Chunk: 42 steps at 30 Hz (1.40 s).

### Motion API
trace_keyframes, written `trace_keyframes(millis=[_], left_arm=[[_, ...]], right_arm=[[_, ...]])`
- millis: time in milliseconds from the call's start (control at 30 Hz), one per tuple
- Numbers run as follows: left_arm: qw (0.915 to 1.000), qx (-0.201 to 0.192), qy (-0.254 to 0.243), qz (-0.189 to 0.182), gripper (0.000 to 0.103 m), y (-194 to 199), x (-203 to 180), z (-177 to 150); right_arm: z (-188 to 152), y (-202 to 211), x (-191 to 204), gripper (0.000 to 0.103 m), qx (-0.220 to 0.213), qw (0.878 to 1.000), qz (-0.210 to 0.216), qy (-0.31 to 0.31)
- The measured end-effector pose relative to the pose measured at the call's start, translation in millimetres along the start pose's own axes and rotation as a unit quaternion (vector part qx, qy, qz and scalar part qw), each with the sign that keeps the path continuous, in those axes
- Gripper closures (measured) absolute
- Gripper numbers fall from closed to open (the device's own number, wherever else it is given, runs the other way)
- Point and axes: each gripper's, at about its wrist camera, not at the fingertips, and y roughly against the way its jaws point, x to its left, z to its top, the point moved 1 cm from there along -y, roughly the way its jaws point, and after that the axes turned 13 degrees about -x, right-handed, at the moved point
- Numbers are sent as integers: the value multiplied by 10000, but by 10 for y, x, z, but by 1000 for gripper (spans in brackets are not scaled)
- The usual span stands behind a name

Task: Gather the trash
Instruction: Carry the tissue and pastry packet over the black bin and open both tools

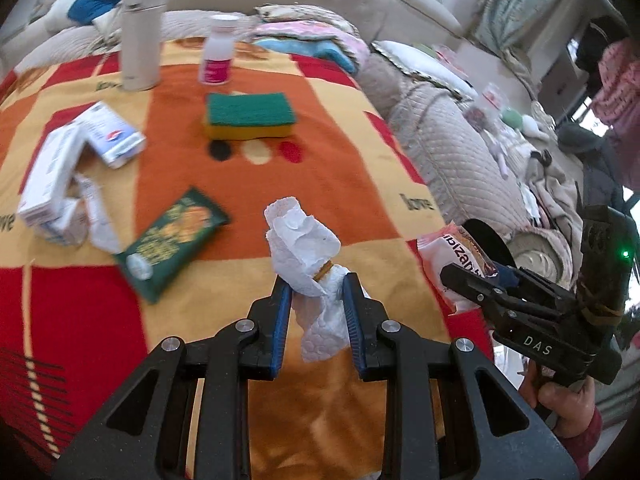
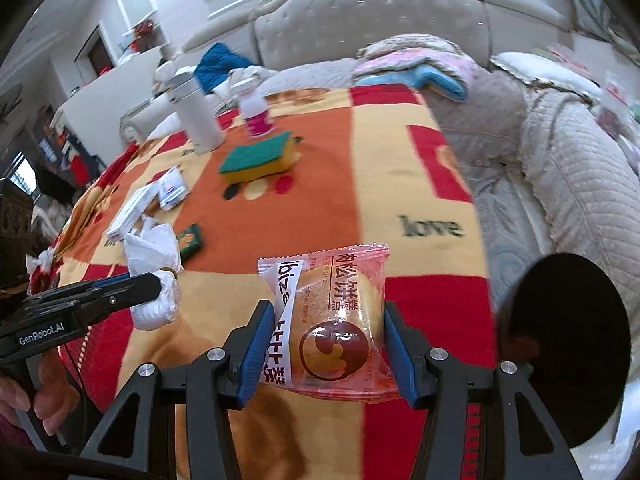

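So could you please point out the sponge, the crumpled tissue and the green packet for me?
sponge (image 1: 249, 109): left wrist view, on its green scrubbing top.
crumpled tissue (image 1: 304, 240): left wrist view, on the bunched part above the fingers.
green packet (image 1: 172, 240): left wrist view, on its printed front.

Left claw (image 1: 317, 285) clamped on a crumpled white tissue (image 1: 310, 248), blue-padded fingers (image 1: 282, 320) pinching it from both sides. Right claw (image 2: 330, 336) closed around a sealed pink snack packet (image 2: 336, 320), held level. Bare hands grip both handles; the two claws sit side by side, apart.
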Motion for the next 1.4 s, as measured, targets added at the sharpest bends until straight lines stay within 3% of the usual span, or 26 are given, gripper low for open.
trace_keyframes(millis=[333,700,1067,1133,1233,1400], left_arm=[[9982,160,-245,-521,79,-379,-686,95],[9915,447,-484,-1121,79,-896,-1505,45],[9850,635,-440,-1540,77,-1233,-1855,-100],[9832,664,-379,-1659,70,-1273,-1887,-124],[9831,697,-505,-1617,58,-1285,-1911,-167],[9851,694,-624,-1447,57,-1258,-1867,-212]], right_arm=[[-86,292,-770,51,-127,9970,-567,-510],[-315,428,-1635,51,-22,9853,-1239,-1173],[-529,407,-1995,49,106,9736,-1639,-1586],[-537,423,-2023,39,93,9723,-1692,-1613],[-555,431,-2039,37,96,9716,-1693,-1648],[-620,388,-2027,36,178,9712,-1635,-1723]])
